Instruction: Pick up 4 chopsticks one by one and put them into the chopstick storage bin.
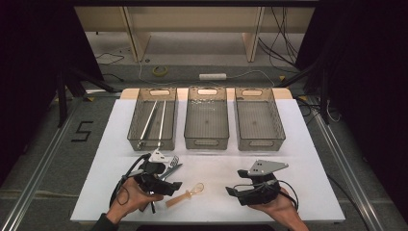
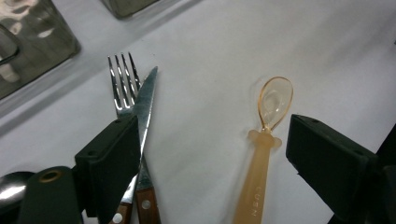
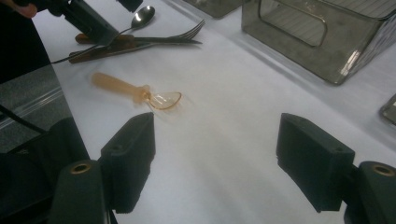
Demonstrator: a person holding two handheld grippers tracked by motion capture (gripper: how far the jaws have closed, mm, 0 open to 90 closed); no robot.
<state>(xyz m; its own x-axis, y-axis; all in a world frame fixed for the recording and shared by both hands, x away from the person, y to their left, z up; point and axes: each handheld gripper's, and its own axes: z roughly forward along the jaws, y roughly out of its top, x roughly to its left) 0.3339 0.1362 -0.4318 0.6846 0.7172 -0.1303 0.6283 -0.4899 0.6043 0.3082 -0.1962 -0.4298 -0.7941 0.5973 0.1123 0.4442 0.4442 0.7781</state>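
Bins: three clear mesh-walled bins stand in a row across the far half of the white table.
Left bin: holds long thin metal sticks, two as far as the high view lets me count.
Middle bin: next to the left one, nothing to be made out inside.
Right bin: likewise.
Left gripper: held in the person's left hand near the table's front left; its jaws stand wide apart and grip nothing.
Metal cutlery: one fork, one knife and one metal spoon, lying in a crossed bunch just beside the left gripper; the knife blade lies over the fork's neck, and both have wooden riveted handles.
Plastic spoon: one, amber and translucent, lying flat on the table between the left gripper's open jaws, closer to the right-hand jaw in the left gripper view, touched by neither.
Right gripper: held in the right hand at the front right, jaws wide open and empty, aimed across bare table toward the plastic spoon, well apart from it.
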